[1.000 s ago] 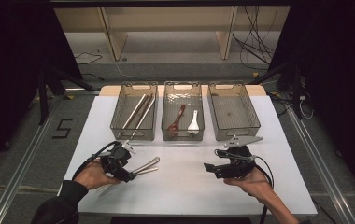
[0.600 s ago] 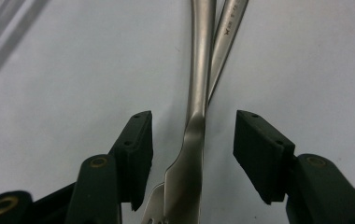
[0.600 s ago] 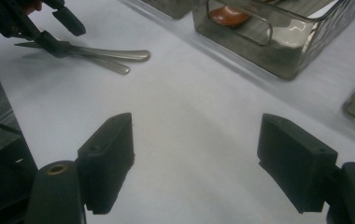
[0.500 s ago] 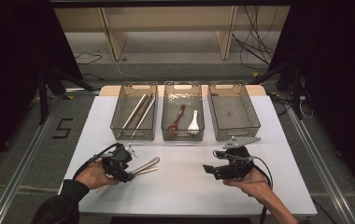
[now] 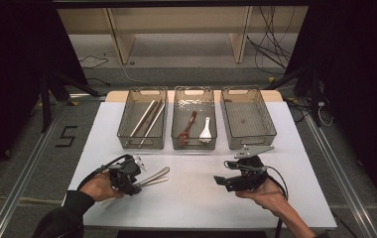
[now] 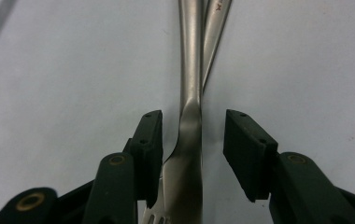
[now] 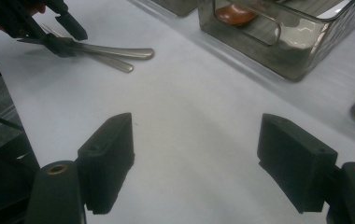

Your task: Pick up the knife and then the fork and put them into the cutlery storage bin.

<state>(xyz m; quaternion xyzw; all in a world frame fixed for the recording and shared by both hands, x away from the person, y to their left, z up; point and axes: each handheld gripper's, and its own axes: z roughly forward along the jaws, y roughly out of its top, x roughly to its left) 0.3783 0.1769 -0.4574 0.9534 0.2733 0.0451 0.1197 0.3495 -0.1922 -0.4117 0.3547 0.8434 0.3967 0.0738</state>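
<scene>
This is a lab set up for recording, not a home or a kitchen. A white table (image 5: 276, 203) stands alone on a grey floor between metal rails (image 5: 18, 183), with dark curtains at the left and right. Black cables (image 5: 271, 47) trail loose over the floor at the far right, and a bare wooden shelf frame (image 5: 176, 20) stands at the far side. A figure five (image 5: 67, 136) is taped on the floor to the left. Three matching clear bins (image 5: 248, 119) stand in a tidy row at the table's far edge.
</scene>
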